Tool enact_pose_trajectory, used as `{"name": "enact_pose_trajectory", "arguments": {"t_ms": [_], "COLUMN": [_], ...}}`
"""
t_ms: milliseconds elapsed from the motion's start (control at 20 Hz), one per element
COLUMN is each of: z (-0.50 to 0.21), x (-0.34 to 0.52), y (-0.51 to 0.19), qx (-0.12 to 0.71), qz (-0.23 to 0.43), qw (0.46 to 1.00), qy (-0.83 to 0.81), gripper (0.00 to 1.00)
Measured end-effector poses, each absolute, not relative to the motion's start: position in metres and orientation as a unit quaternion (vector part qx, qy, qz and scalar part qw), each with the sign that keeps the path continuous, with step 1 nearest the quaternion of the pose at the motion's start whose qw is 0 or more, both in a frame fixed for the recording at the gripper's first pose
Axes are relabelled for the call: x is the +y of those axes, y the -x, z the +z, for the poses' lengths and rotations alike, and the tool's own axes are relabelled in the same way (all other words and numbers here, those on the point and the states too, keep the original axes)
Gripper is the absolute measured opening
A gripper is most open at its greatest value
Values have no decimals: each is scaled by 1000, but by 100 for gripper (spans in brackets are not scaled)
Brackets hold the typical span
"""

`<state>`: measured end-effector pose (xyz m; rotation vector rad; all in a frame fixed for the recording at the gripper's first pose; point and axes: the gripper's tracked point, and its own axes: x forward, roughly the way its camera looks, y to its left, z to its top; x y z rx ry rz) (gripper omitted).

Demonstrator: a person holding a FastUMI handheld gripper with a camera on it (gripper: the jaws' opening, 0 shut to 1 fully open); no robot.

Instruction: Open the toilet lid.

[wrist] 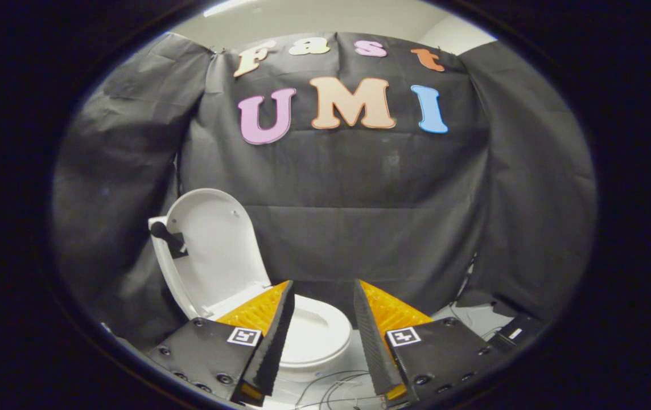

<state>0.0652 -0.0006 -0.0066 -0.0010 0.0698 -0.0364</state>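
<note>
The white oval plastic toilet lid (pixel 217 245) stands raised upright above the round white toilet seat (pixel 317 333), just ahead of the gripper (pixel 324 293) (fingers spread wide, gripping nothing), with thin cables (pixel 331 384) lying on the floor.

No words, brands or numbers can be read here. The only signs are two small square black-and-white coded markers (pixel 244 336), one on each finger mount of the hand-held gripper (pixel 324 296), whose fingers stand apart, gripping nothing.
</note>
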Motion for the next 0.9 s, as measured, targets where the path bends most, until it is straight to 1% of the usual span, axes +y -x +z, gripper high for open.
{"name": "enact_pose_trajectory", "arguments": {"t_ms": [100,300,500,650,900], "z": [0,2,4,12,8], "x": [3,-1,3,5,5], "y": [-58,-41,-23,-15,-5], "qx": [20,15,11,-11,-2], "qz": [-5,-9,-4,-2,-3], "qw": [1000,999,1000,1000,1000], "qy": [-17,-34,-23,-16,-2], "gripper": [66,66,65,65,65]}}
